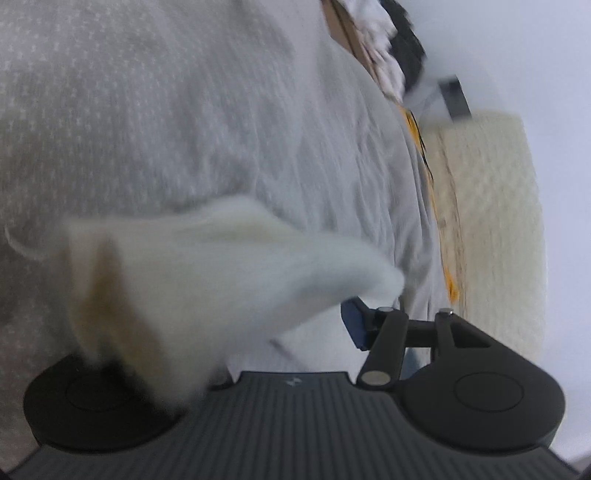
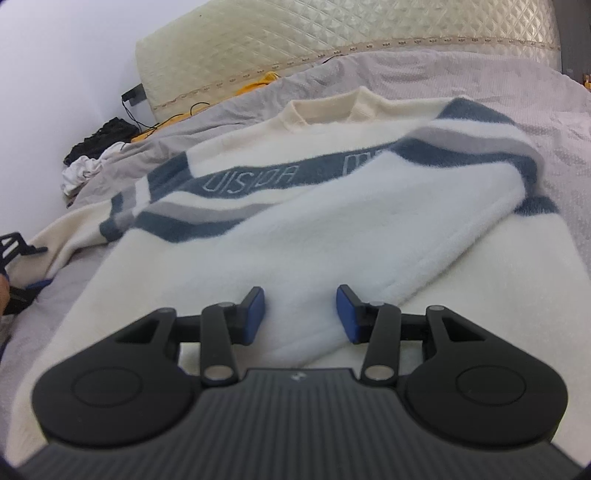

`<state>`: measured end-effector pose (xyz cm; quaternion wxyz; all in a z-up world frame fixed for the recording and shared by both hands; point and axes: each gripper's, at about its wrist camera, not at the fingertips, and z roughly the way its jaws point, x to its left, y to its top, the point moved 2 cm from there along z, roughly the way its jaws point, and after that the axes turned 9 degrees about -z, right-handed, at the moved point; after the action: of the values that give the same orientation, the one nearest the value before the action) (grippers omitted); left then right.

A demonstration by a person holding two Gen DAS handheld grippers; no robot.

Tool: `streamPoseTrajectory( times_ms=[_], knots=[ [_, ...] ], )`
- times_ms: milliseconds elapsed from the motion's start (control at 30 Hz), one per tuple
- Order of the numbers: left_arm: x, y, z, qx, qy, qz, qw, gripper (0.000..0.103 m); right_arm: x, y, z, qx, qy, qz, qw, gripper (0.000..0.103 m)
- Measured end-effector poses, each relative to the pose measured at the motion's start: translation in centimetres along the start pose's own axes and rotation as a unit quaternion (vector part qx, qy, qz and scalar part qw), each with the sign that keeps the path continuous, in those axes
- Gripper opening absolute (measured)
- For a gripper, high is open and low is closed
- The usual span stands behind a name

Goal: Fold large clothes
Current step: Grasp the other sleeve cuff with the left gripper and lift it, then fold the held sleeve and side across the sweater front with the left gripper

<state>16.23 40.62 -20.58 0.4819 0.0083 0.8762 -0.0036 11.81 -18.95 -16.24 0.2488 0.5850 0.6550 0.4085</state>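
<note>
My fluffy cream sweater with slate-blue and grey stripes lies flat on the wrinkled grey bedspread, one sleeve folded across its chest. My right gripper hovers over that soft sleeve, blue pads parted, clamping nothing. My left gripper is draped by a blurred cream fold; I cannot tell its grip. Beyond the sweater's collar stands a quilted cream headboard; dark clothes are heaped near it.

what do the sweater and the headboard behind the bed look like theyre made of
Sweater: soft, fuzzy knit, perhaps fleece or brushed wool, judging by its matte nap and blurred stripe edges. Headboard: padded cream fabric or faux leather, diamond-quilted with a slight sheen.
</note>
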Motion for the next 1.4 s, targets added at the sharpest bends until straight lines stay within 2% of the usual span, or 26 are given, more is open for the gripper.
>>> streamPoseTrajectory(
  times_ms=[100, 267, 433, 533, 667, 833, 933, 1000, 1033, 1067, 1133, 1167, 1267, 1333, 1400],
  knots=[
    [-1.1, 0.2, -0.2, -0.020, 0.000, -0.004, 0.9998, 0.062, 0.1, 0.1, 0.2, -0.001, -0.001, 0.003, 1.000, 0.048],
    [-3.5, 1.5, -1.0, -0.026, -0.028, 0.049, 0.9981, 0.062, 0.0, 0.1, 0.4, -0.003, 0.001, 0.005, 1.000, 0.048],
    [-3.8, 3.9, -3.1, -0.044, -0.025, 0.069, 0.9964, 0.062, 0.0, 0.1, 0.4, -0.003, 0.001, 0.006, 1.000, 0.048],
    [-2.5, 5.1, -4.5, -0.035, -0.027, 0.051, 0.9978, 0.062, -0.1, 0.1, 0.4, -0.003, 0.000, 0.005, 1.000, 0.048],
    [-0.6, 5.4, -4.1, -0.017, 0.005, 0.004, 0.9998, 0.062, 0.0, 0.1, 0.3, -0.004, -0.004, 0.002, 1.000, 0.048],
    [0.6, 5.1, -4.3, -0.040, 0.013, -0.030, 0.9987, 0.062, 0.2, 0.1, 0.3, -0.003, -0.008, -0.003, 1.000, 0.048],
    [0.0, 5.8, -3.4, -0.066, 0.013, -0.028, 0.9973, 0.062, 0.3, 0.1, 0.3, -0.005, -0.009, -0.005, 1.000, 0.048],
    [-0.5, 6.2, -2.6, -0.077, 0.027, -0.001, 0.9966, 0.061, 0.2, 0.0, 0.4, -0.005, -0.009, -0.003, 1.000, 0.048],
    [-0.7, 6.2, -2.3, -0.090, 0.035, 0.029, 0.9949, 0.059, 0.2, 0.0, 0.4, -0.005, -0.009, -0.004, 1.000, 0.048],
    [-1.0, 6.3, -1.8, -0.097, 0.052, 0.055, 0.9924, 0.051, 0.3, 0.0, 0.4, -0.005, -0.011, -0.003, 1.000, 0.048],
    [-1.6, 6.2, -1.4, -0.105, 0.072, 0.075, 0.9890, 0.041, 0.4, 0.0, 0.4, -0.006, -0.014, -0.005, 1.000, 0.048],
    [-2.3, 6.0, -1.4, -0.111, 0.083, 0.100, 0.9853, 0.029, 0.5, 0.0, 0.4, -0.006, -0.016, -0.006, 1.000, 0.048],
    [-4.8, 4.9, -1.8, -0.126, 0.111, 0.187, 0.9678, 0.014, 0.3, 0.0, 0.2, -0.009, -0.013, -0.001, 1.000, 0.048],
    [-6.9, 3.8, -2.9, -0.132, 0.096, 0.228, 0.9599, 0.013, -0.2, 0.1, 0.1, -0.012, -0.006, 0.012, 1.000, 0.048],
    [-9.6, 2.2, -4.4, -0.138, 0.079, 0.276, 0.9480, 0.013, -0.5, 0.4, -0.3, -0.016, 0.002, 0.028, 0.999, 0.048]
  ],
)
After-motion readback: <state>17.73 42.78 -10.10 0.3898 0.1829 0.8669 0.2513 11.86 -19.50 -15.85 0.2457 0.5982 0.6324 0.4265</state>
